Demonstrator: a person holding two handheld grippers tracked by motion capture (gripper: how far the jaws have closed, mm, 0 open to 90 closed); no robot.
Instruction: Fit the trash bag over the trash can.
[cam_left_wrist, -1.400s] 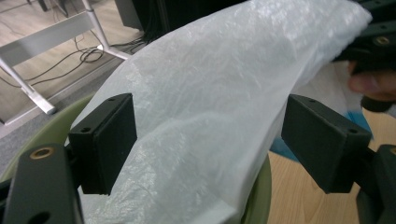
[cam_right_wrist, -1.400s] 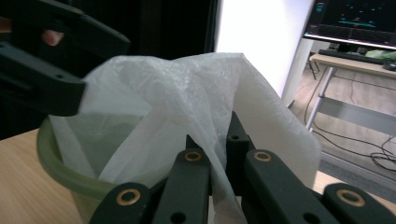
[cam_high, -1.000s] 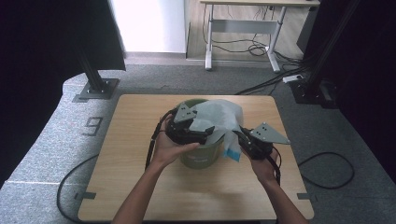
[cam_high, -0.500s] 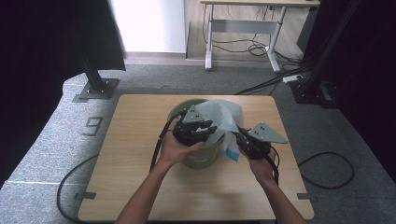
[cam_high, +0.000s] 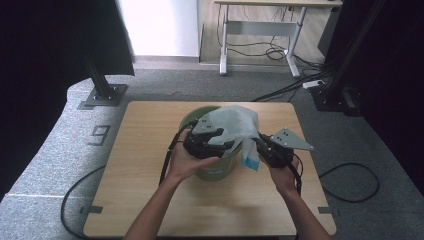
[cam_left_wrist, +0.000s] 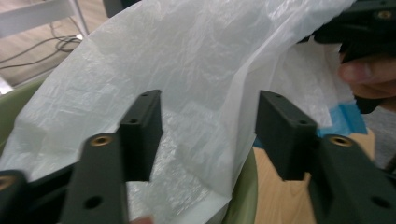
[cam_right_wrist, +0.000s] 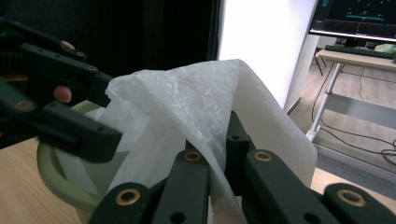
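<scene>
- High view: I've got a green bin (cam_high: 212, 167) sitting mid-table (cam_high: 150, 150), with a white plastic bag (cam_high: 235, 124) puffed up over its rim. My left gripper (cam_high: 226, 145) is at the bin's near-left rim, and my right gripper (cam_high: 259, 141) is just beside the bin on its right. A blue strip (cam_high: 251, 161) of the bag hangs down between the bin and the right gripper.
- Left gripper view: the left gripper (cam_left_wrist: 208, 128) has its jaws partway apart, they've just been opening. A fold of the white plastic bag (cam_left_wrist: 187, 70) sits between them, but the pads aren't pressing on it, so no real grip. The green bin's rim (cam_left_wrist: 243, 196) curves right underneath. The right gripper sits at the top right with the bag's edge, blue strip (cam_left_wrist: 348, 119) below it.
- Right gripper view: the right gripper (cam_right_wrist: 219, 144) is clamped tight on a pinch of the bag (cam_right_wrist: 187, 102), film bunched between the jaws. The left gripper (cam_right_wrist: 102, 112) hovers at the left over the bin rim (cam_right_wrist: 56, 182).
</scene>
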